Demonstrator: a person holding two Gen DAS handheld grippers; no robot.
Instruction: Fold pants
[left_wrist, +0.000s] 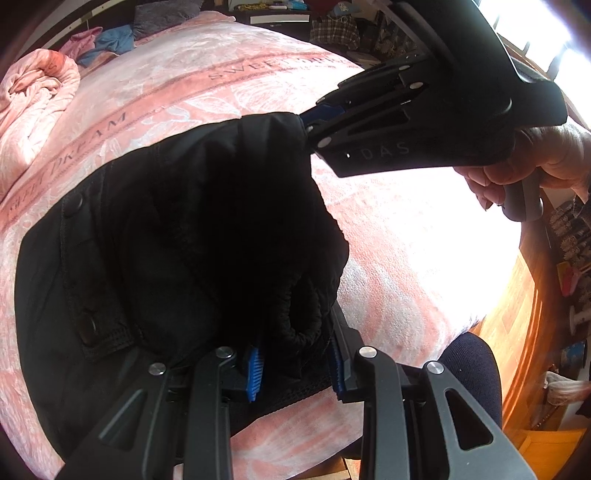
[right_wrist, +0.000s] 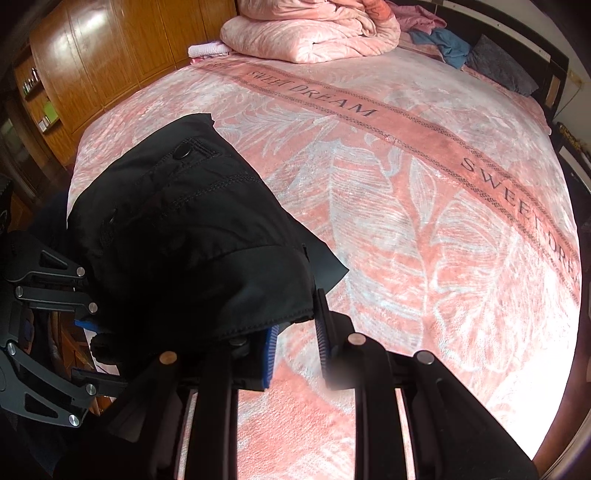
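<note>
Black pants (left_wrist: 177, 236) lie bunched on the pink bed near its front edge; they also show in the right wrist view (right_wrist: 192, 236). My left gripper (left_wrist: 295, 365) stands open with the elastic waistband cloth lying between its blue pads (left_wrist: 255, 373). My right gripper (right_wrist: 295, 350) is open with pink blanket showing in the gap; the pants' edge drapes over its left pad (right_wrist: 270, 354). In the left wrist view the right gripper (left_wrist: 306, 122) touches the far corner of the pants. In the right wrist view the left gripper (right_wrist: 85, 332) is at the pants' left edge.
The pink "SWEET DREAM" blanket (right_wrist: 424, 221) covers the bed. A folded pink quilt (right_wrist: 314, 33) and loose clothes (right_wrist: 439, 40) lie at the head. Wooden wardrobes (right_wrist: 110, 48) stand beside the bed. My knee (left_wrist: 472, 369) is at the bed's front edge.
</note>
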